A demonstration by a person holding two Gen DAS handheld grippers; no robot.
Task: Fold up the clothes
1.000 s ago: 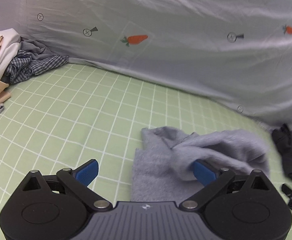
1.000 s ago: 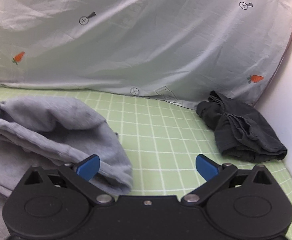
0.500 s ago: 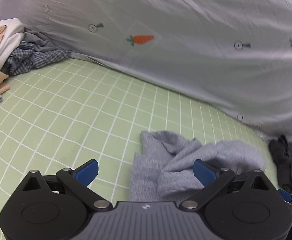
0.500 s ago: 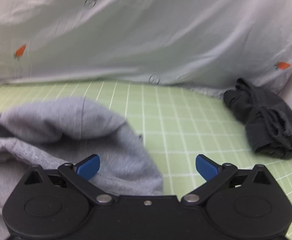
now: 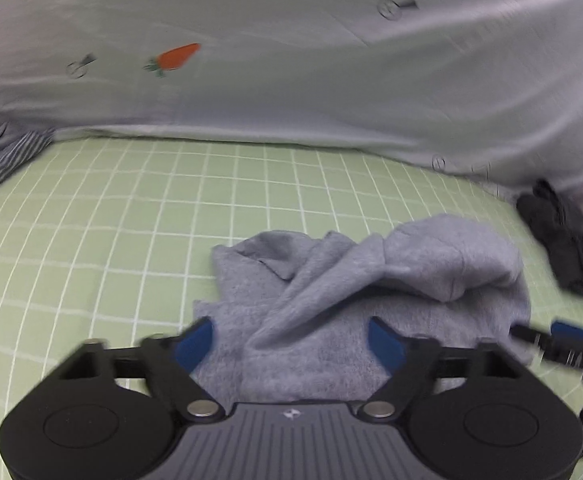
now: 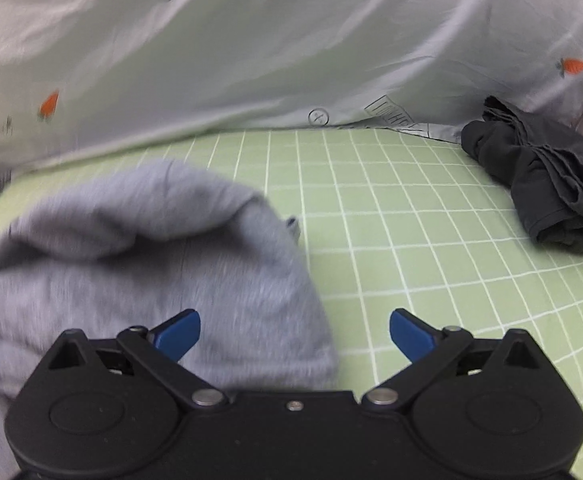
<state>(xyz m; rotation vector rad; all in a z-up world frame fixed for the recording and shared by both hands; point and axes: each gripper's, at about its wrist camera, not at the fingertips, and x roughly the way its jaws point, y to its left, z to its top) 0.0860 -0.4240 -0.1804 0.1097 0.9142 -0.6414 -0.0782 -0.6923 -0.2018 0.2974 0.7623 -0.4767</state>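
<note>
Your left gripper [image 5: 291,344] is closing astride the crumpled grey garment [image 5: 371,288] at lower centre, pads not yet pressing. Your right gripper [image 6: 294,330], spread and also closing, straddles its edge. Folding is barely begun; the dark garment [image 6: 547,176], upper right, waits.

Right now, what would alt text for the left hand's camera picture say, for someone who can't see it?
A crumpled grey garment lies on a green checked sheet, between the blue-tipped fingers of the left gripper, whose jaws are closing around a fold. Behind hangs a pale carrot-print cloth; a dark garment lies at right.
</note>
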